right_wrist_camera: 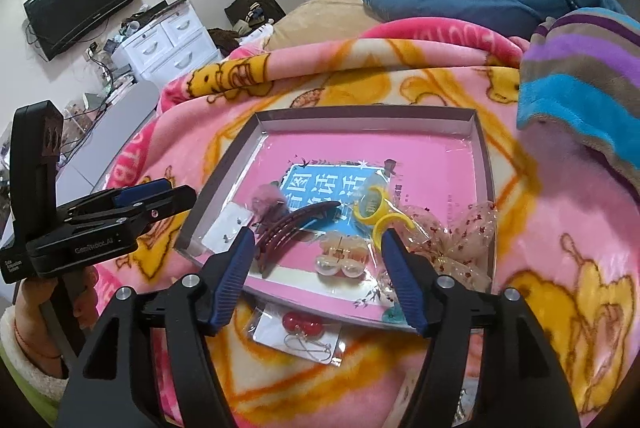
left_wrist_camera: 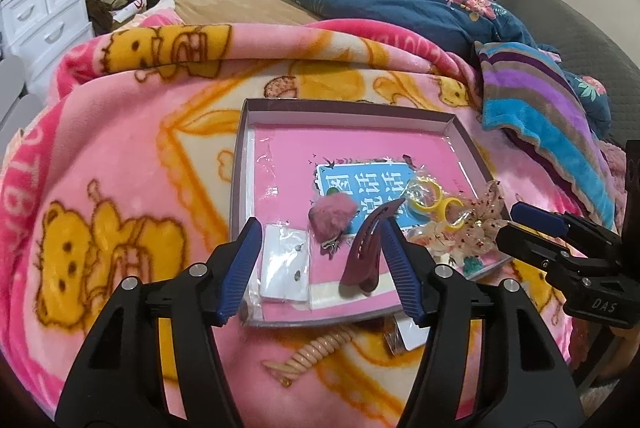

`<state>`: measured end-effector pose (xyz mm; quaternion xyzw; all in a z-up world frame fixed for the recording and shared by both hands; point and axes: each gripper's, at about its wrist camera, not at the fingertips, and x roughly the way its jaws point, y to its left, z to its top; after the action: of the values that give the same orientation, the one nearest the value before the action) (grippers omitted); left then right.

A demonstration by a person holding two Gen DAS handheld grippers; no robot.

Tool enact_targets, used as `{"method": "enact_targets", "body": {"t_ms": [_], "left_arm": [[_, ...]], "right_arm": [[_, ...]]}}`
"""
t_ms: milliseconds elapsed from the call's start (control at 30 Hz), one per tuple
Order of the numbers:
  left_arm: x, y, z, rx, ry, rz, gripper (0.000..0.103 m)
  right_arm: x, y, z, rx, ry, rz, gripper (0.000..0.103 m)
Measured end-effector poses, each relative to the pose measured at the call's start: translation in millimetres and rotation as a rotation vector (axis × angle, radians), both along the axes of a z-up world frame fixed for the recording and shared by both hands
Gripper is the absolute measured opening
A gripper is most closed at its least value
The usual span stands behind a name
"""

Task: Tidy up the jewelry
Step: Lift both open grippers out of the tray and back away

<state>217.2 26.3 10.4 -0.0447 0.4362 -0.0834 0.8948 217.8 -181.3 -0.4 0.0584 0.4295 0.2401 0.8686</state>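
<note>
While tilted: maroon hair clip point(left_wrist_camera: 370, 248) | curved, glossy | in box point(left_wrist_camera: 348, 108)

Even, soft indoor light is filling both views, casting only faint shadows. Glare is showing on the clear plastic film point(left_wrist_camera: 276, 164) inside the box. Fisheye bending is curving the room's edges, dark vignetting is cutting the corners, and slight blur is softening the blanket point(right_wrist_camera: 560, 268) near right.

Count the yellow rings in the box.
2. A larger yellow ring lies near the middle of the box, on the blue label; a smaller one touches it on the near-right side. Others may be hidden under the wrappers.
</note>
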Motion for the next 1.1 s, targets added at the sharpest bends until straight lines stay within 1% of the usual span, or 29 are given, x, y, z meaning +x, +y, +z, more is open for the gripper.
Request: {"method": "enact_targets", "body": {"t_ms": [67, 133, 167, 200, 233, 267, 300, 367, 467, 500, 567, 633, 667, 733, 767, 933, 1100], "left_arm": [[-4.2, 0.5, 3.3, 0.001, -0.007, 0.002, 0.056], [-9.9, 0.9, 8.2, 0.002, -0.016, 0.002, 0.057], [-11.9, 0.8, 10.1, 0.003, -0.018, 0.003, 0.059], [-14.5, 0.7, 12.4, 0.008, -0.023, 0.003, 0.06], [-16.8, 0.5, 14.3, 0.01, -0.028, 0.004, 0.061], [-19.2, 0.5, 17.3, 0.011, -0.033, 0.006, 0.062], [-20.6, 0.7, 18.7, 0.011, -0.036, 0.008, 0.063], [-25.5, 1.5, 23.2, 0.01, -0.046, 0.012, 0.066], [-31.6, 2.0, 29.8, 0.009, -0.059, 0.015, 0.069], [-34.7, 1.8, 32.5, 0.006, -0.066, 0.016, 0.07], [-38.8, 1.7, 36.1, 0.006, -0.074, 0.017, 0.079], [-44.4, 0.8, 39.5, 0.007, -0.083, 0.018, 0.081], [-47.5, 0.6, 41.6, 0.009, -0.089, 0.02, 0.084], [-52.3, 0.9, 44.8, 0.011, -0.099, 0.025, 0.088], [-54.7, 1.2, 46.1, 0.012, -0.103, 0.027, 0.089], [-67.5, 2.4, 50.6, 0.013, -0.12, 0.038, 0.092], [-77.1, 3.9, 52.4, 0.014, -0.13, 0.051, 0.093]], "right_arm": [[-3.3, -1.4, 2.6, 0.0, -0.004, 0.0, 0.07], [-7.6, -3.0, 6.8, 0.003, -0.013, -0.004, 0.071], [-9.8, -4.0, 8.9, 0.006, -0.016, -0.005, 0.071], [-11.5, -4.7, 10.8, 0.008, -0.019, -0.006, 0.073], [-14.2, -5.6, 13.8, 0.007, -0.027, -0.008, 0.078], [-16.5, -6.3, 16.1, 0.007, -0.036, -0.011, 0.081], [-18.2, -7.4, 18.8, 0.011, -0.047, -0.013, 0.082], [-23.3, -9.6, 24.8, 0.021, -0.065, -0.013, 0.082], [-28.9, -13.4, 32.3, 0.028, -0.08, -0.024, 0.082], [-31.3, -15.1, 35.3, 0.03, -0.086, -0.027, 0.082], [-34.8, -17.5, 39.1, 0.035, -0.097, -0.032, 0.082], [-39.1, -19.8, 42.7, 0.038, -0.106, -0.035, 0.083], [-41.2, -20.7, 44.4, 0.038, -0.11, -0.037, 0.084], [-45.9, -24.0, 47.5, 0.045, -0.122, -0.045, 0.091], [-47.3, -25.0, 48.3, 0.049, -0.126, -0.049, 0.091], [-56.6, -27.8, 53.7, 0.053, -0.14, -0.049, 0.092], [-66.7, -29.8, 55.5, 0.046, -0.146, -0.056, 0.092]]}}
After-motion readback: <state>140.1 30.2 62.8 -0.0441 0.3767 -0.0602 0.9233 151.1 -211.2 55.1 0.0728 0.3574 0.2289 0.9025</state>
